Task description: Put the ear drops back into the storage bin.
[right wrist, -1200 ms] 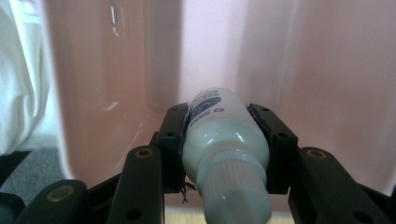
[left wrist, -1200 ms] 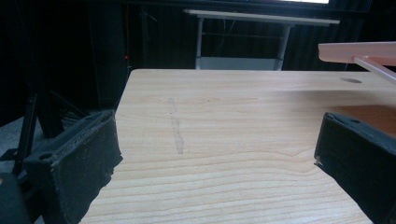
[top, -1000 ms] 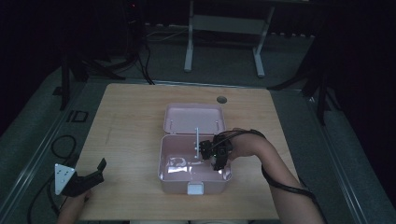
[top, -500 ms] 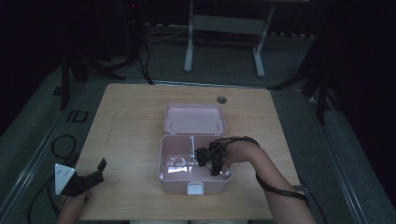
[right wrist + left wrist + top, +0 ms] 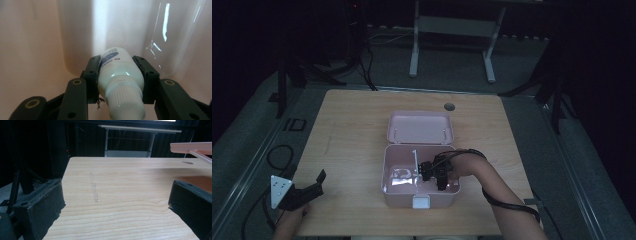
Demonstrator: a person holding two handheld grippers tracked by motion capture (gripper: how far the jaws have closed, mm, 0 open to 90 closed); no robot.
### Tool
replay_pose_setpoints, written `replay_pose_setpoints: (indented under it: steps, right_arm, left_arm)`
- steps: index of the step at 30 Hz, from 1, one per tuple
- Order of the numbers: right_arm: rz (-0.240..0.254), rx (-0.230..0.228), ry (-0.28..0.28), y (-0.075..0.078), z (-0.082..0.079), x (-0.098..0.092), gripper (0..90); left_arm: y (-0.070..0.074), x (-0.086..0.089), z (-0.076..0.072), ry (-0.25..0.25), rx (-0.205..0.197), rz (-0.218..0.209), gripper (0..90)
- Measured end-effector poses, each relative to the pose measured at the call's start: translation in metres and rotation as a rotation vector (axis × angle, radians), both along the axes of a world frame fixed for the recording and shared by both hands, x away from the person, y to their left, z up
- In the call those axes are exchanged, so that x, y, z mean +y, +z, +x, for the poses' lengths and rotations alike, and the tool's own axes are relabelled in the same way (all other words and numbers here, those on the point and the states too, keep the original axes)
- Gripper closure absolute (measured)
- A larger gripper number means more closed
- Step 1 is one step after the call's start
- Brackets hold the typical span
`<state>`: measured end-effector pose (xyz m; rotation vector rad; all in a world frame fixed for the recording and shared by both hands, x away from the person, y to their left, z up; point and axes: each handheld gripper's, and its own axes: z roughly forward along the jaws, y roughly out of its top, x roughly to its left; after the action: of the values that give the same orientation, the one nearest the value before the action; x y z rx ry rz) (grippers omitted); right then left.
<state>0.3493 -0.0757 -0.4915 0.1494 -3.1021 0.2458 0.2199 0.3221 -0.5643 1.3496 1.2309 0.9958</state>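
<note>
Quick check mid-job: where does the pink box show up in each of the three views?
High view: pink box at table centre, lid open behind it, right gripper inside.
Left gripper view: its raised lid edge at the upper right.
Right gripper view: its pink inner wall behind the gripped white bottle.
Shared landmark: the pink plastic.

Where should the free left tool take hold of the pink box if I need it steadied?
Grip the box's left wall at its rim, coming in from the left side where the left tool already sits open on the table. That wall is a thin upright edge, bare outside, and keeps clear of the right tool holding the small white bottle inside.
</note>
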Motion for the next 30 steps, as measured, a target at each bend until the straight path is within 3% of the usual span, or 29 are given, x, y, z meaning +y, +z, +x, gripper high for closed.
replay_pose_setpoints:
  steps: [23, 30]
  right_arm:
    - [-0.018, 0.030, -0.012, -0.004, 0.001, 0.001, 57.6]
    - [0.015, 0.023, -0.026, 0.010, 0.001, -0.001, 54.6]
  left_arm:
    - [0.000, 0.000, 0.000, -0.002, 0.000, 0.002, 0.4]
    - [0.000, 0.000, 0.000, -0.002, 0.000, 0.003, 0.4]
